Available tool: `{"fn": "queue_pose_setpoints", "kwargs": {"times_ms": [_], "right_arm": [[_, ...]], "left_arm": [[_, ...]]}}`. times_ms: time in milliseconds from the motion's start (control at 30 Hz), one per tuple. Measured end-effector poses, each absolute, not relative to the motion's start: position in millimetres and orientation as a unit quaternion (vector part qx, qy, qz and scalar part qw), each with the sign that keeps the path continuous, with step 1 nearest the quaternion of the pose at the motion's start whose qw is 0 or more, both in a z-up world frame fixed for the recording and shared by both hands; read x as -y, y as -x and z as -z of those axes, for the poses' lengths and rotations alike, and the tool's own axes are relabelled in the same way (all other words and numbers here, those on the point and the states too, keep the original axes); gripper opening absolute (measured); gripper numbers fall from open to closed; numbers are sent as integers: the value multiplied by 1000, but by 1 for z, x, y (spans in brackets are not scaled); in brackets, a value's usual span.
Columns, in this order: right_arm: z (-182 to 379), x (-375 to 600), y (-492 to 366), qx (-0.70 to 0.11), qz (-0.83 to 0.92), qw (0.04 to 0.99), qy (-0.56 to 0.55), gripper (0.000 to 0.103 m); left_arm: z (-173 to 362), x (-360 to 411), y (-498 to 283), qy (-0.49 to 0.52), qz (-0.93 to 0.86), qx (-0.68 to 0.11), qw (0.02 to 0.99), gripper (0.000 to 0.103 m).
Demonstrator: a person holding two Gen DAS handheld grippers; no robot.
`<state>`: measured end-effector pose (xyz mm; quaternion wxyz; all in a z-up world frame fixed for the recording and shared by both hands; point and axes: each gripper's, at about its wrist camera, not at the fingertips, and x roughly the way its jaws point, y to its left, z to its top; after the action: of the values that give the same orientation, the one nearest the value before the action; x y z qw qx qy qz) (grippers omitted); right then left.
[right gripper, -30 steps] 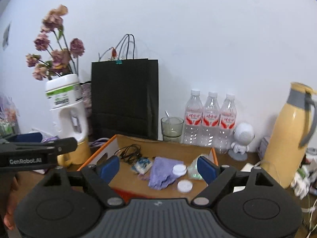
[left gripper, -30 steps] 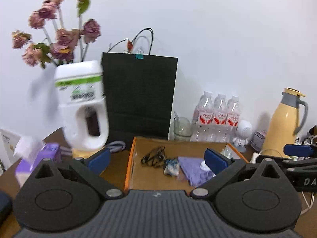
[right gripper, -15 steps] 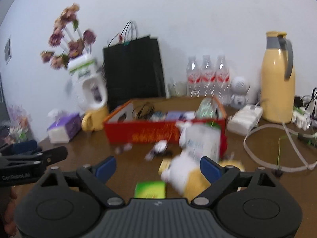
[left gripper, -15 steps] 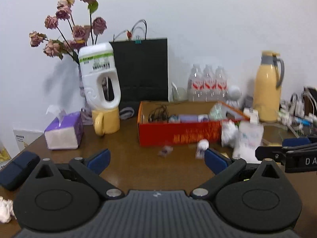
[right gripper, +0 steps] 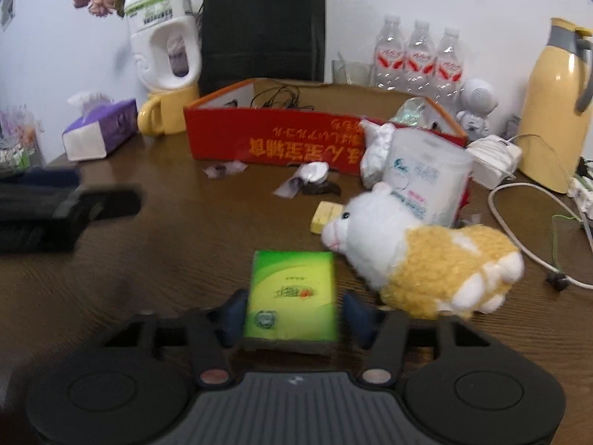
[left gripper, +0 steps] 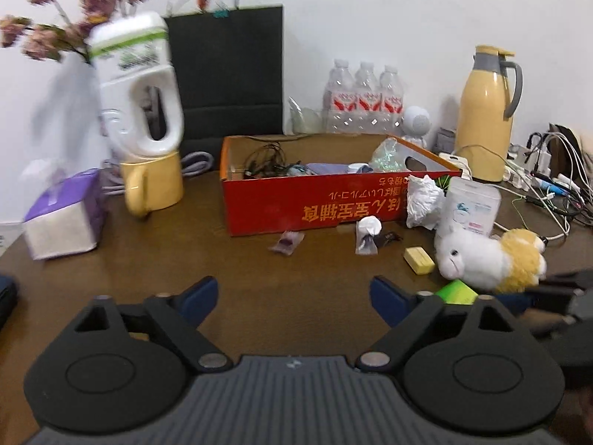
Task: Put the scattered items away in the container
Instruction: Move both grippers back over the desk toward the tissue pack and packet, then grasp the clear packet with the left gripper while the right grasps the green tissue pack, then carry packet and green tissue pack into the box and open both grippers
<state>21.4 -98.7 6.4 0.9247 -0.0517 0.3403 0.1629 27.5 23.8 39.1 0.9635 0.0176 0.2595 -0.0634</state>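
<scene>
Left wrist view: I have pulled back from over the red cardboard box (left gripper: 333, 200); my left gripper (left gripper: 294, 293) hangs spread over bare brown wood, holding nothing.

Right wrist view: my right gripper (right gripper: 292, 313) has dropped low, its jaws now bracketing a flat, glossy green packet (right gripper: 292, 293), not visibly clamped. A fuzzy plush toy (right gripper: 418, 263) lies just beside it. The next pickup is beginning.

Red box (left gripper: 315, 204) sits open at the back, already holding cables, a purple cloth and bits. Scattered in front: green pack (right gripper: 292, 293) lying flat, plush (right gripper: 418, 256) on its side, yellow block (left gripper: 418, 259), 2 wrappers (left gripper: 287, 241).
</scene>
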Motion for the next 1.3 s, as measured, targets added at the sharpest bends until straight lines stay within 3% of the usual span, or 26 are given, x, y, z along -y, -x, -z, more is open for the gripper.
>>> {"fn": "queue_pose_setpoints", "kwargs": {"times_ms": [100,333,533,567,800,1000,1300], "right_arm": [[-9,96,-26,-341,-170,923,58,44],[-40,100,-28,-283,-207,936,38,44],[-59,111,-36,-253,-220,942,16,44],[-59,111,-38,-253,-220,942,18,44],[-54,106,-46,-262,-215,941,19,44],[-69,115,-27,-240,-199,950,12,44],[-86,128,21,-200,-194,960,-4,44]], "left_arm": [[-37,-24,-72,-22,82,-284,955,77],[-20,-17,-143,-41,98,-328,939,41],[-7,-23,-160,-15,108,-348,931,29],[-7,-24,-159,-19,105,-345,932,20],[-17,-31,-138,4,77,-328,942,15],[-57,-12,-60,-49,45,-240,968,15],[-75,4,28,-38,22,-189,981,15]]}}
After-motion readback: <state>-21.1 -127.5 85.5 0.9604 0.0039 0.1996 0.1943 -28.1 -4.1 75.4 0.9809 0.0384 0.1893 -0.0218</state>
